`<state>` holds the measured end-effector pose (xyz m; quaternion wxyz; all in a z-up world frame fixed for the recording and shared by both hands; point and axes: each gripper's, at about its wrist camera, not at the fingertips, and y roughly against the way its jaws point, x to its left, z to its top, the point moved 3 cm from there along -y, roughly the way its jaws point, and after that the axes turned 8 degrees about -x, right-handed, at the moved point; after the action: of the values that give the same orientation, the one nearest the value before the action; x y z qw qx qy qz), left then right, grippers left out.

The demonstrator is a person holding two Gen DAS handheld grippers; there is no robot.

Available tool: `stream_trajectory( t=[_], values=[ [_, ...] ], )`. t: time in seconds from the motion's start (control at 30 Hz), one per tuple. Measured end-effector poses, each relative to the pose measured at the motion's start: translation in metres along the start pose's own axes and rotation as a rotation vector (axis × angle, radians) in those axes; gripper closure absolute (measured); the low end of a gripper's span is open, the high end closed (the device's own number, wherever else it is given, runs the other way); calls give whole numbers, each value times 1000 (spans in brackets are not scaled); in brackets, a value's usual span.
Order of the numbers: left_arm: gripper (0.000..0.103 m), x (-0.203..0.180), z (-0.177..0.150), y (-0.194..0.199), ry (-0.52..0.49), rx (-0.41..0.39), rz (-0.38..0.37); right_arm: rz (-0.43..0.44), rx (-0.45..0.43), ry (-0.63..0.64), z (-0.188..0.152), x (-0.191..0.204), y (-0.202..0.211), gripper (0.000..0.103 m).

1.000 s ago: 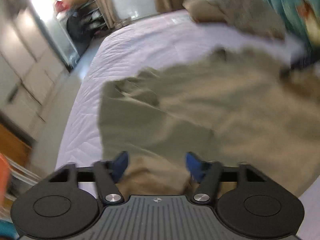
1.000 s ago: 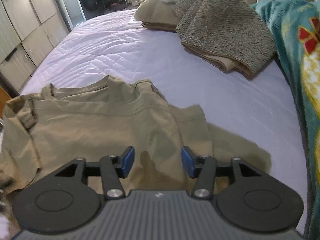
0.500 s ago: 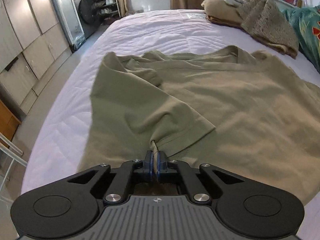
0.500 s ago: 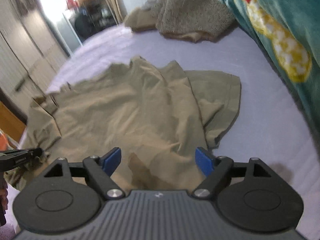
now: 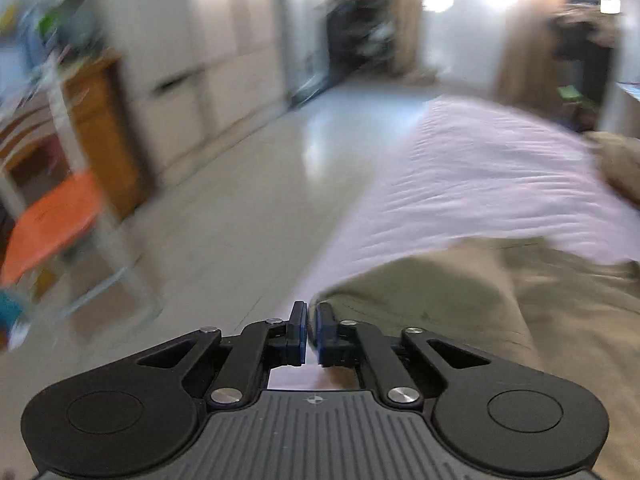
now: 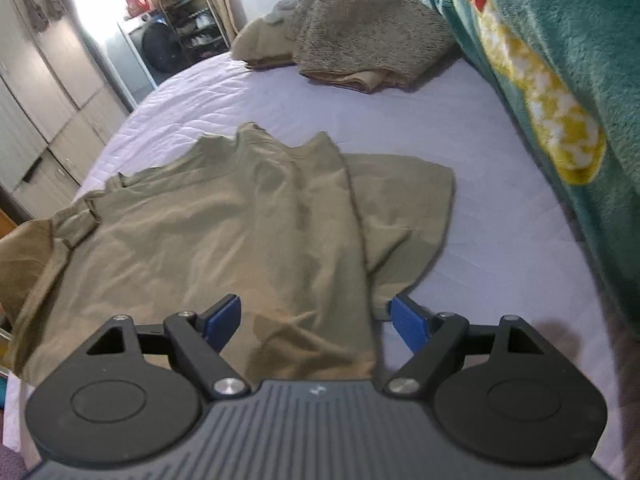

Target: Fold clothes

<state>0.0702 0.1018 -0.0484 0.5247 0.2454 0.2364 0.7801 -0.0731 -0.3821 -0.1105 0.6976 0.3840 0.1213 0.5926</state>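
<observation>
An olive T-shirt (image 6: 224, 232) lies spread flat on the lavender bed (image 6: 500, 208), collar toward the far end. My right gripper (image 6: 316, 316) hovers open and wide over the shirt's near hem by its right side seam, holding nothing. The left wrist view is heavily blurred. In it my left gripper (image 5: 308, 332) is shut to a thin slit at the bed's left edge. A corner of the shirt (image 5: 460, 312) runs up to its fingertips and looks pinched there.
Folded brown cloths (image 6: 360, 40) are stacked at the far end of the bed. A teal blanket (image 6: 560, 80) rises along the right side. Left of the bed are bare floor (image 5: 248, 208), cabinets (image 5: 180, 92) and an orange chair (image 5: 52, 220).
The left gripper closed on the shirt's edge, then swung out left toward the bed's side, so its view now faces the floor. The right gripper opened wider and shifted toward the right seam.
</observation>
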Motion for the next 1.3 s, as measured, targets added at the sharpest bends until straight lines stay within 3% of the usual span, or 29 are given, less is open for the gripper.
stream_trajectory(
  t=[0.07, 0.13, 0.27, 0.33, 0.4, 0.47, 0.5, 0.6, 0.77, 0.83, 0.87, 0.93, 0.97, 1.07, 1.13, 1.23, 1.3],
  values=[
    [92, 27, -3, -15, 7, 48, 84, -6, 6, 7, 4, 0, 0, 20],
    [92, 43, -2, -14, 48, 45, 94, -1, 1, 21, 12, 3, -1, 20],
    [90, -13, 15, 13, -59, -46, -85, 3, -2, 52, 43, 15, -18, 19],
    [89, -61, 24, 20, -114, -42, -230, 2, 20, 71, 59, 22, -35, 19],
    [83, -110, 30, 19, -151, -19, -337, -7, 32, 58, 76, 25, -56, 19],
    [71, -153, 32, 12, -186, -8, -381, -17, 39, 16, 92, 22, -74, 19],
    [60, -172, 31, 7, -206, -9, -385, -19, 43, -5, 99, 19, -82, 19],
    [46, -202, 27, -9, -195, -9, -378, -35, 82, -73, 109, 7, -111, 19],
    [40, -208, 0, -44, -225, 87, -326, -23, 129, -107, 101, -2, -145, 20],
    [35, -202, -2, -48, -228, 70, -332, -22, 105, -97, 101, 0, -145, 28],
    [36, -203, -1, -48, -237, 62, -331, -19, 94, -94, 101, 0, -144, 48],
    [46, -205, -1, -46, -238, 49, -344, -4, 84, -80, 103, 3, -142, 80],
    [58, -206, 0, -44, -233, 46, -357, 1, 80, -71, 103, 5, -141, 83],
    [83, -211, 0, -37, -243, 34, -373, 20, 82, -66, 103, 8, -138, 88],
    [88, -210, 1, -34, -234, 26, -381, 39, 98, -88, 105, 7, -135, 89],
    [89, -205, 5, -26, -221, 19, -406, 67, 121, -120, 108, 5, -131, 78],
    [89, -203, 8, -22, -223, 17, -418, 86, 137, -141, 109, 4, -128, 61]
  ],
)
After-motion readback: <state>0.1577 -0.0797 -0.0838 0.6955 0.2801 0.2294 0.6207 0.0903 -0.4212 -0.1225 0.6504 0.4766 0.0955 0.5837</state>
